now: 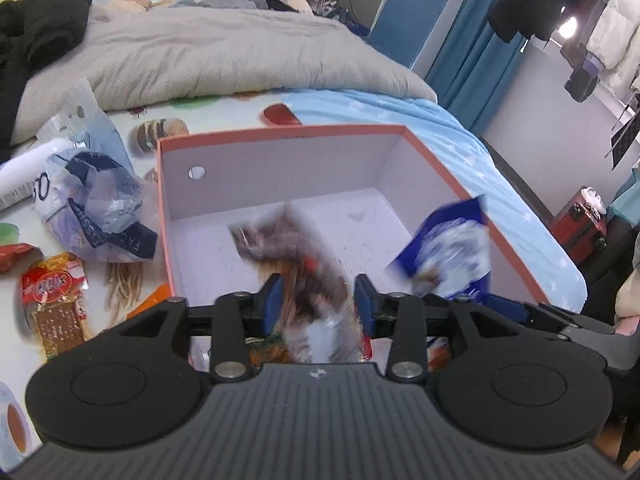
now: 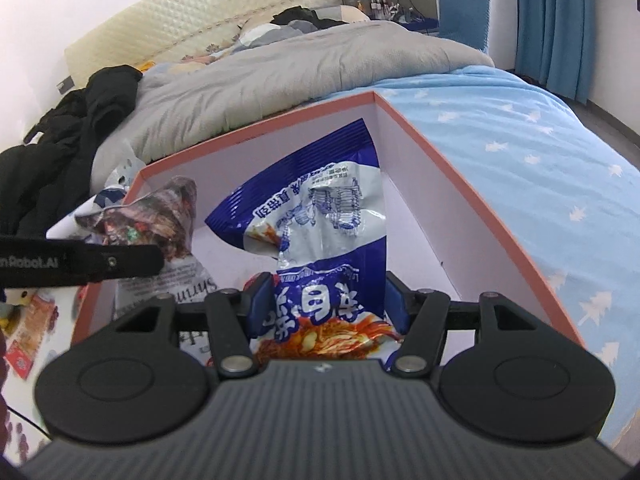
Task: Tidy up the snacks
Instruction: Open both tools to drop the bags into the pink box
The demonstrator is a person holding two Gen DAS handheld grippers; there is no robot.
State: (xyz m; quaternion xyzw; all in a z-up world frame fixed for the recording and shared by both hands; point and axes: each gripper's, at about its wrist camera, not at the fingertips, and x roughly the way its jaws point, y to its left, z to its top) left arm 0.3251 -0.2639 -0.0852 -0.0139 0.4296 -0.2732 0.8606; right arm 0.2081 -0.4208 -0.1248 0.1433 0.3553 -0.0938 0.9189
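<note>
Open box (image 1: 280, 133) with a pink rim, set on the bed near the edge of the blue sheet (image 2: 520, 140); white inside and nearly bare, so plenty of room for what comes in.

Right gripper (image 2: 326, 300), tilted down over the near wall: clamped on the blue packet (image 2: 320, 208), pads pressing its lower part from both sides. Held by the bottom, so the crumpled top leans forward toward the far right corner of the box, probably to be let go straight onto the floor there.

Left gripper (image 1: 319, 298), just to the left and likewise tilted into the box: brown packet (image 1: 288, 248) between the jaws, which stand fairly wide. Too smeared to tell whether the pads press it or whether it hangs loose. Sticks up and forward over the middle of the box floor, apart from the blue one, which suggests a slot of its own beside it.

Left of the box, outside it, on the printed cloth: a crumpled plastic bag (image 1: 100, 208) close to the wall and a KitKat bar (image 1: 54, 284) nearer by, neither yet sorted. Grey quilt (image 1: 220, 52) bunched beyond the far wall.

Likely step: lowering both packets in together.
</note>
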